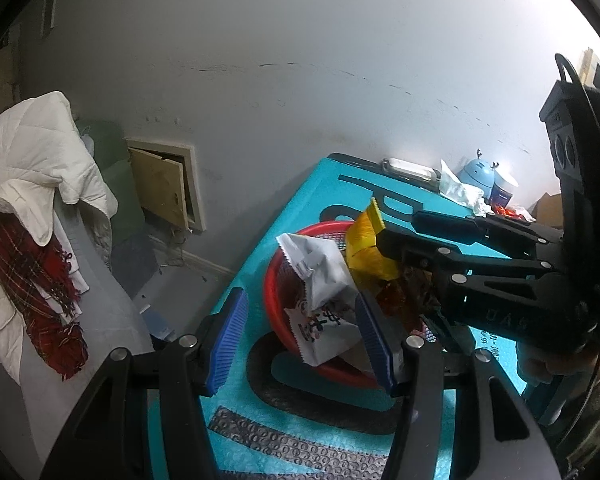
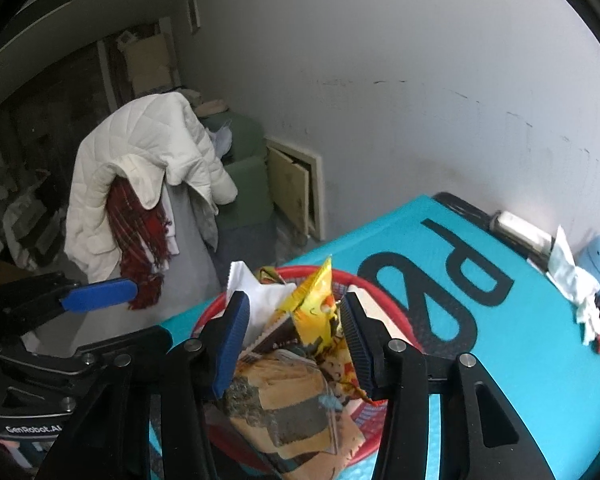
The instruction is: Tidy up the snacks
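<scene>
Writing: I read "GenRobot" on my left gripper (image 2: 100,292); mat (image 2: 540,340) showed "P".
Basket (image 1: 276,280): one, red.
Packets: white (image 1: 320,276), yellow (image 2: 316,304).
Right gripper (image 2: 296,340): I couldn't tell its grip.
Left: jaws apart, empty.

Lived-in home room: white quilted jacket (image 2: 140,160) and red plaid scarf (image 2: 138,236) draped over chair, green armchair (image 2: 244,176) far by scuffed wall (image 2: 380,80), cluttered table (image 2: 520,320).
</scene>
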The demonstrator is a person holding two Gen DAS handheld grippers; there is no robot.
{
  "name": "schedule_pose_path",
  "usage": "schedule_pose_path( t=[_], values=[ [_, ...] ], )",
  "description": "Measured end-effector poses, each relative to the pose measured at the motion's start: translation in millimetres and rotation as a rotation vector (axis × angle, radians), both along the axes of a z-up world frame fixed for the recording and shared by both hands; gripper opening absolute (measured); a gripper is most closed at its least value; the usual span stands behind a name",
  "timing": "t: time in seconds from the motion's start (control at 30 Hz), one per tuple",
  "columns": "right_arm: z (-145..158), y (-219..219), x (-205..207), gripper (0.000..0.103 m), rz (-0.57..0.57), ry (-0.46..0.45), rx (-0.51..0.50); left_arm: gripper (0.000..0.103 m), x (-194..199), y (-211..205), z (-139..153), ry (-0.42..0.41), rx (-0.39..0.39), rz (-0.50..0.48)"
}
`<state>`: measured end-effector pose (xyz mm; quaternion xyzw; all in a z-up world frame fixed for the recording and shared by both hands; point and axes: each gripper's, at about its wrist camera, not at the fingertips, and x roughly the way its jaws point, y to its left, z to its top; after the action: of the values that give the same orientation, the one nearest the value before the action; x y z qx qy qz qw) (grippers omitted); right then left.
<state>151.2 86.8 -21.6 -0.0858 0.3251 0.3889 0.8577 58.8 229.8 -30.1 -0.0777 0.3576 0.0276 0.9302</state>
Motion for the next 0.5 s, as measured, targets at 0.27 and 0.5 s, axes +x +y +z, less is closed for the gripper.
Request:
schedule_pose_path(
  t=[0.27,0.5],
  values=[
    [12.9,-21.0,-11.2,0.048,-0.029,-0.033,0.001,0.055,-2.3,-16.9,10.9,-0.018,0.015,-0.031],
    [34.3,-41.2,-32.0,0.051,-0.05,-0.065,0.024,0.055,-20.5,-32.5,33.8,-0.068,0.036,-0.043]
  ],
)
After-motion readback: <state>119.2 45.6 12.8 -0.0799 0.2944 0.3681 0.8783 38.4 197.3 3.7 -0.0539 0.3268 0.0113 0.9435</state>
